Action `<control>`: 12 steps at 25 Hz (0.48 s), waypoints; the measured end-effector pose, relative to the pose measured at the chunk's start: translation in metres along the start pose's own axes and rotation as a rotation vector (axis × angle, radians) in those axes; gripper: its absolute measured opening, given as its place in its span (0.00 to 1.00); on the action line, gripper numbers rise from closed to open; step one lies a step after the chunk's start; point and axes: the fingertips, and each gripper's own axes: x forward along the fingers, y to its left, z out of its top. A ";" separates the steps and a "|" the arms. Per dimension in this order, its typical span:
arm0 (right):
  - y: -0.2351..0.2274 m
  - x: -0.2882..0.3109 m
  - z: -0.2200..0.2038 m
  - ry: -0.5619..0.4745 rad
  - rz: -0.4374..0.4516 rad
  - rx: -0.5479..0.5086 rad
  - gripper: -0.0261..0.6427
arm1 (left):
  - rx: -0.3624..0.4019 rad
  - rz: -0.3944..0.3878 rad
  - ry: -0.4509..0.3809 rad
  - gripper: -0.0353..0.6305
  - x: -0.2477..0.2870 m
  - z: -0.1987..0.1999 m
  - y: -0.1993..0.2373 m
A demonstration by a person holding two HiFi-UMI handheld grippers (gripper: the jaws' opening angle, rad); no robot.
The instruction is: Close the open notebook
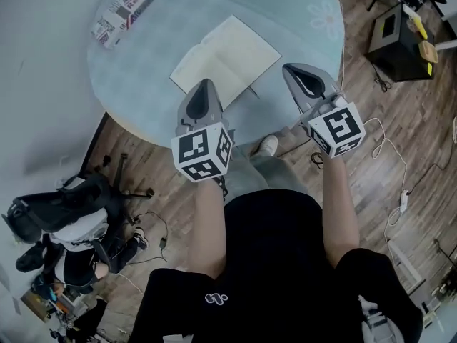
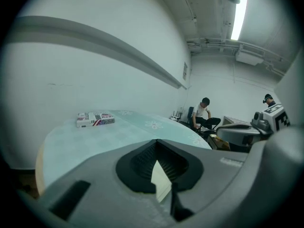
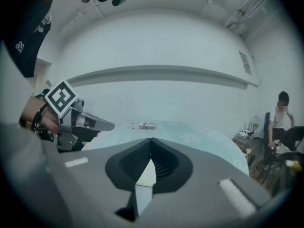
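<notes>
- Nothing's done yet as far as I can tell. The notebook (image 1: 225,57) is still lying wide open, blank pages up, on the near part of the round counter (image 1: 143,84).
- So basically the whole job is left: get under one half, swing it over onto the other, and let it settle shut.
- The left gripper (image 1: 204,84) hangs over the notebook's near-left edge. Its fingers (image 2: 142,161) are closed all the way, tips meeting, with nothing pinched.
- In the left gripper view a sliver of pale page shows through the gap lower down between them. That's just the page underneath, not something it has hold of.
- The right gripper (image 1: 291,68) sits just beside the notebook's right corner, over bare counter. Its fingers (image 3: 164,165) are closed tip to tip too, and empty.
- I can't tell from the head view whether either tip actually touches the paper. My guess is they're both just hovering.
- There's also a small printed box (image 1: 121,16) at the far left of the counter, well apart from the notebook.
</notes>
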 end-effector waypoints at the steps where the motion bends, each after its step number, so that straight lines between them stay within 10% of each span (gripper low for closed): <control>1: 0.006 0.007 -0.004 0.020 0.027 -0.027 0.05 | -0.013 0.015 0.005 0.06 0.000 -0.006 0.006; 12: 0.072 0.069 -0.065 0.249 0.332 -0.375 0.15 | -0.136 0.132 0.063 0.06 -0.014 -0.068 0.050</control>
